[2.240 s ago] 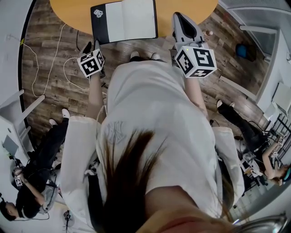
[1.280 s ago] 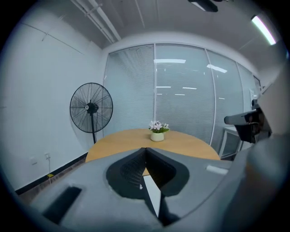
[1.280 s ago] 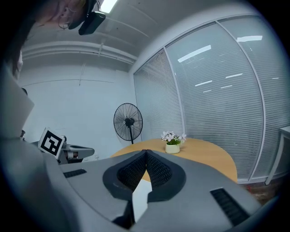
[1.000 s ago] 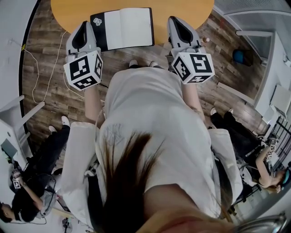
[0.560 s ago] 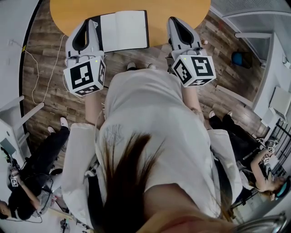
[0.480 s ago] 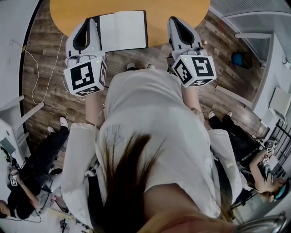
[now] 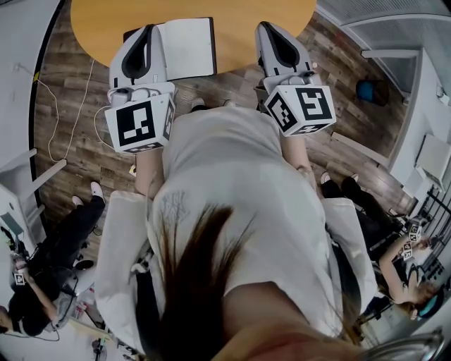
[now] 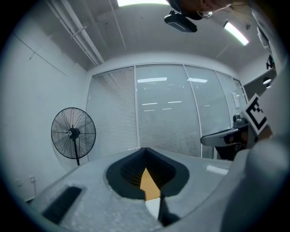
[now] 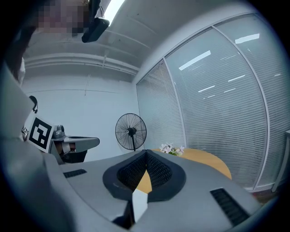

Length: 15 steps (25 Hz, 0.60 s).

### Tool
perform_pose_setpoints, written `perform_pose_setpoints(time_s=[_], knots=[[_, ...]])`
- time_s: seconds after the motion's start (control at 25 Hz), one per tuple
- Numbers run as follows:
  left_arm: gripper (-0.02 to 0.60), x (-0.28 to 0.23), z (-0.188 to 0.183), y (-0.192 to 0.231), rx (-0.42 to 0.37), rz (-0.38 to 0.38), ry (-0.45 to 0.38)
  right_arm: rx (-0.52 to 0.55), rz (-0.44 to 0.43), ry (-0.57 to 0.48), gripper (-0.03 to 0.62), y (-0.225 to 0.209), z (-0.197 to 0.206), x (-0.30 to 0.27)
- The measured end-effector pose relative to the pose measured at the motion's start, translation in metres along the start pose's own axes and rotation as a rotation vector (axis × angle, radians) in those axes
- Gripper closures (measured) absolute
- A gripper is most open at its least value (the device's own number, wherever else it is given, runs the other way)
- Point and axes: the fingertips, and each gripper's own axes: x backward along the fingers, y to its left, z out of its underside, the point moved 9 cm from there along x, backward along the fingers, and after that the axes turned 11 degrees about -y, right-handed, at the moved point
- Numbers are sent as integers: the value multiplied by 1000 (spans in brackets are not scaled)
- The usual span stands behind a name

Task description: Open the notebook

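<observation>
The notebook (image 7: 189, 46) lies open on the round orange table (image 7: 239, 21), its white pages facing up. My left gripper (image 7: 149, 29) hangs level over the notebook's left part and hides the black cover there. Its jaws meet at the tip in the left gripper view (image 8: 145, 149), shut with nothing held. To the right of the notebook my right gripper (image 7: 266, 28) reaches over the table's near edge. In the right gripper view (image 9: 146, 154) its jaws also meet, shut and empty. Neither gripper touches the notebook.
A standing fan (image 8: 73, 133) stands by the blinds-covered glass wall, also seen as the fan (image 9: 131, 131) from the right. Small flowers (image 9: 171, 148) sit on the table's far side. Cables (image 7: 77, 106) lie on the wooden floor; seated people (image 7: 49, 240) are at left and right.
Both grippers have risen and moved forward toward the table. The left one came up from beside the table and now covers the notebook's left cover. The notebook has stayed open.
</observation>
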Motion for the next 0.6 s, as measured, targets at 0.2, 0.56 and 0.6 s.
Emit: perform_pose_setpoints(time_s=[0.2,0.56,0.6], knots=[[565,-8,-5,-24,-3,13,-7,-10,-12,-1,592,-14,-3,9],[565,-17,-4,-63,9,14,-6,0,-30,10,592,-41,-6,27],[565,-17,-3,-69,11,15,-4,4,-32,12,594,-45,-6,30]])
